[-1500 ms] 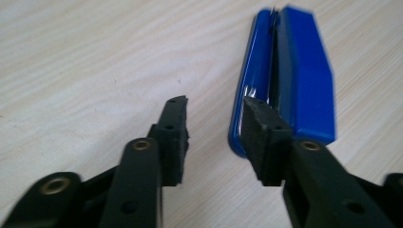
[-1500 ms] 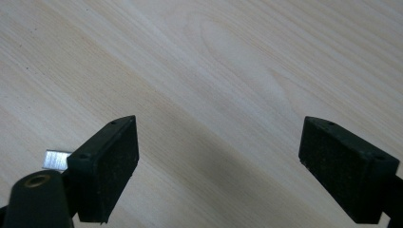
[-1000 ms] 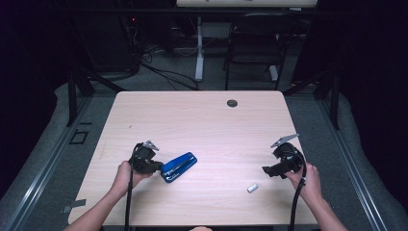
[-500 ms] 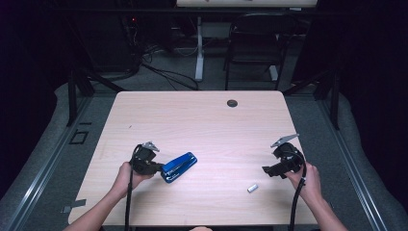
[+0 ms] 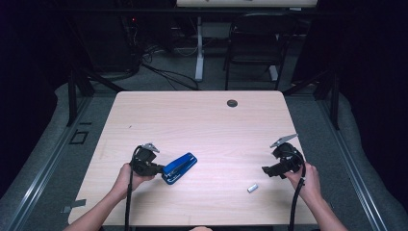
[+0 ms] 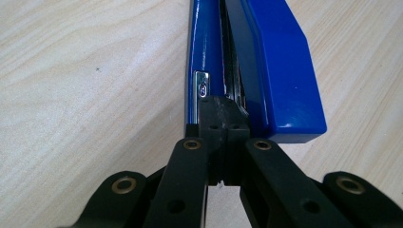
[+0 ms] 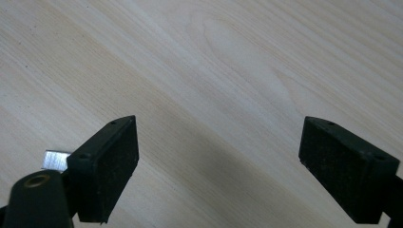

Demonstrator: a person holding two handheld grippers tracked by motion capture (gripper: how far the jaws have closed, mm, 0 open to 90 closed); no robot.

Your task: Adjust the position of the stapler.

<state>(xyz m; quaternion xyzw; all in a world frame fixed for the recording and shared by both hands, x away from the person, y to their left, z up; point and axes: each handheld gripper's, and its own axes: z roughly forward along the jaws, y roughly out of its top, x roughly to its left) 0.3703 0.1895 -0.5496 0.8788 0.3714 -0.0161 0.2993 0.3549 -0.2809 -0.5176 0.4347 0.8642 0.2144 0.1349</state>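
A blue stapler [image 5: 179, 168] lies on the pale wooden table [image 5: 192, 120], left of the middle and near the front. My left gripper [image 5: 161, 169] is shut on its near end; in the left gripper view the jaws meet [image 6: 223, 111] on the rear of the blue stapler [image 6: 266, 71], which stretches away from them. My right gripper [image 5: 267, 170] hovers at the right side of the table, open, with bare wood between its pads [image 7: 218, 142]. A small silver strip of staples [image 5: 252, 187] lies on the table just left of it and peeks out behind the left pad [image 7: 56, 160].
A dark round grommet [image 5: 232, 103] sits near the table's far edge. Beyond the table stand a black chair [image 5: 255, 43] and a desk leg with cables on the floor. The person's forearms come in at the front edge.
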